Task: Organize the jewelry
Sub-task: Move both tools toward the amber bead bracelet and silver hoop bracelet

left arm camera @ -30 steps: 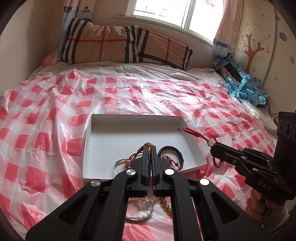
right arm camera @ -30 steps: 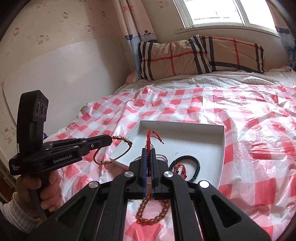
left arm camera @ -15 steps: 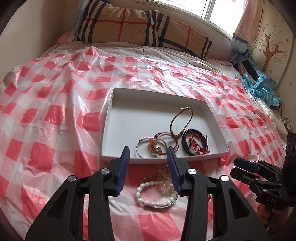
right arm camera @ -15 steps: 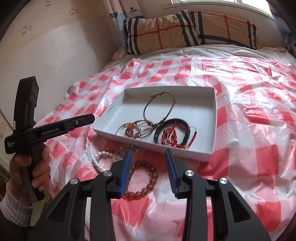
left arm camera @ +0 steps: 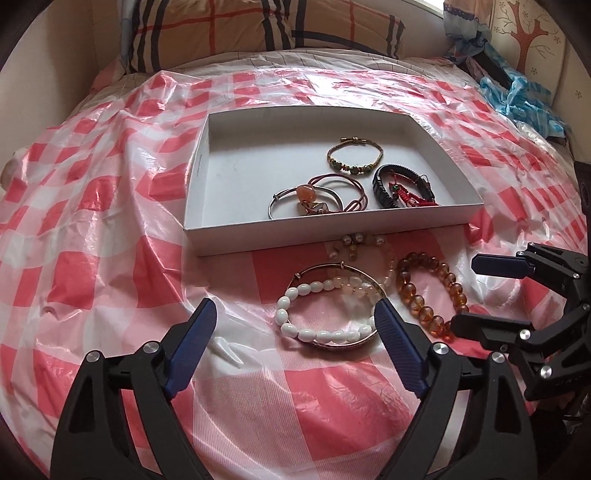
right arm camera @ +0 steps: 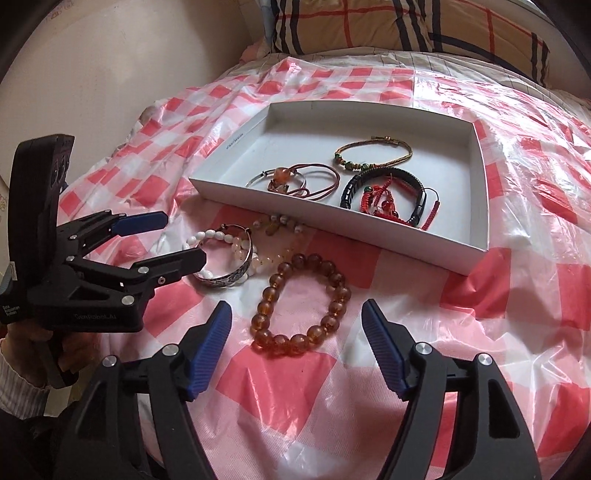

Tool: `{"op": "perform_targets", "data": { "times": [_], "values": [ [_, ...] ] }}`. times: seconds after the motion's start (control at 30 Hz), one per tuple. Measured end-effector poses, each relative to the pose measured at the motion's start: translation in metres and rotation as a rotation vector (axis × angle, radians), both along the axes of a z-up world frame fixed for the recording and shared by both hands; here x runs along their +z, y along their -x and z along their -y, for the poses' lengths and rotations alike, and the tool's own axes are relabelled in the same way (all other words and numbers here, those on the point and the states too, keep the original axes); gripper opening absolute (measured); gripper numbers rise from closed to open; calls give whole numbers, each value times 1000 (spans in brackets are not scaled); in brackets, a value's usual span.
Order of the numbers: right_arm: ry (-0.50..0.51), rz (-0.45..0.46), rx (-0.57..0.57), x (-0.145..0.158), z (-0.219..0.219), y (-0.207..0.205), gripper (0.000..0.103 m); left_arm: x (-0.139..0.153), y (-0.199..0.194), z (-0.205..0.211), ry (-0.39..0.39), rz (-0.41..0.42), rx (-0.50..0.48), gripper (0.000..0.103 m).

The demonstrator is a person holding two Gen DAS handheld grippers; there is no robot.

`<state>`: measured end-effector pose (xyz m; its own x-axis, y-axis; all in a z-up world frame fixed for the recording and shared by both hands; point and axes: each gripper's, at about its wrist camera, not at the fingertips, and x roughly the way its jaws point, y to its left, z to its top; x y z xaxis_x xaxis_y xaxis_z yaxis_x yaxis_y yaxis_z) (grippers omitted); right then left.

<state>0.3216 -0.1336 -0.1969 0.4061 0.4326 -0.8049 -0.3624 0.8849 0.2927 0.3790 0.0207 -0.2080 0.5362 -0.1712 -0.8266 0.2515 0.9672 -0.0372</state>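
A white tray [left arm camera: 258, 230] on the checked bed cover holds a gold cord bracelet [left arm camera: 354, 159], a black bracelet [left arm camera: 384, 186], a red braided cord [left arm camera: 410, 195] and a silver bangle with an orange stone [left arm camera: 306, 197]. In front of it lie a white bead bracelet [left arm camera: 317, 317] inside a silver bangle [left arm camera: 347, 341], a pale bead bracelet [left arm camera: 369, 251] and an amber bead bracelet [left arm camera: 428, 291]. My left gripper [left arm camera: 295, 321] is open, empty, low over the white beads. My right gripper [right arm camera: 295, 317] is open, empty, around the amber bracelet [right arm camera: 301, 299]. The tray also shows in the right wrist view [right arm camera: 476, 155].
A plaid pillow [left arm camera: 258, 29] lies at the head of the bed. Blue crumpled plastic [left arm camera: 524, 99] sits at the far right. The red and white plastic cover [left arm camera: 92, 240] is wrinkled and spreads all around the tray.
Both grippers let go of their cord bracelets, which now lie in the tray. Both opened wide, pulled back and dropped low over the bracelets in front of the tray.
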Motion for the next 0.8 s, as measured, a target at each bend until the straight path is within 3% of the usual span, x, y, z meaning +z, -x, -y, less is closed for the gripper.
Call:
{"op": "perform_targets", "data": {
  "times": [0.2,0.33,0.43,0.57,0.67,0.73,0.8],
  "values": [
    [66,-17,43,-15,-14,-4,73,-6,-10,0,-36,1,20,87],
    [58,-33,48,-12,-5,1,64,-1,-15,-13,-9,12,69,86],
    [21,-22,0,-5,7,4,64,0,-25,-24,8,14,106,86],
    [73,5,-61,-5,11,-5,64,-7,-39,-19,-29,24,78,85],
    [159,7,-55,-15,2,-13,64,-18,-43,-7,-66,-3,32,64],
    [201,13,-44,-19,-3,-13,64,-21,-38,1,-46,-38,-29,37],
    [210,0,-34,-18,-1,-11,64,-20,-25,9,-12,-68,-96,26]
  ]
}}
